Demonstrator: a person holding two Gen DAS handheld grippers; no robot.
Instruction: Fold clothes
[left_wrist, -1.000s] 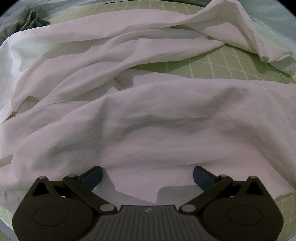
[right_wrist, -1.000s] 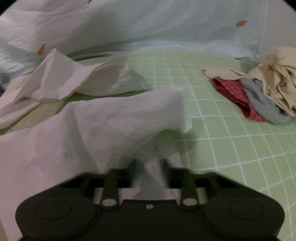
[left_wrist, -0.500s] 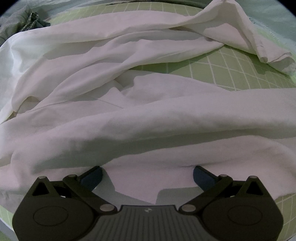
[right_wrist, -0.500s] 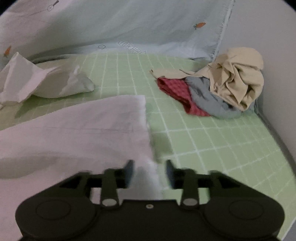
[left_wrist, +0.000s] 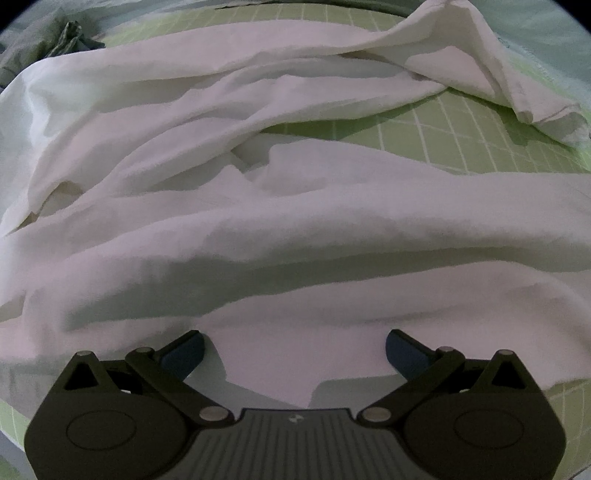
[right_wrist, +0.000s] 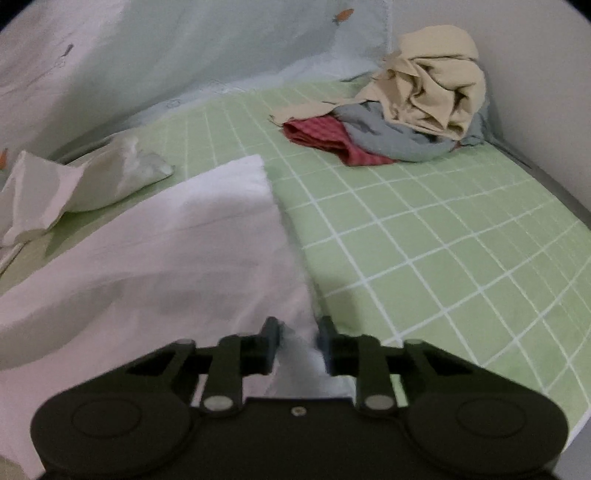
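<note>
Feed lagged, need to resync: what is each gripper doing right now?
Left gripper: open, jaws wide over the white cloth, holding nothing.
Right gripper: jaws just closed, holding the cloth's edge.

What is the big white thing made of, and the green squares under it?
The big white crumpled garment looks like thin, matte woven cloth, maybe cotton: it drapes in soft folds and creases. The green sheet with white grid lines looks like smooth fabric too, lying flat, though the picture leaves its exact material unclear.

The right claw (right_wrist: 298, 341) has just been closing, and a corner of the white cloth (right_wrist: 166, 258) sits pinched between its fingers at lower centre. The cloth spreads left over the green checked bed (right_wrist: 424, 236). A clothes pile (right_wrist: 406, 110) lies upper right.
</note>
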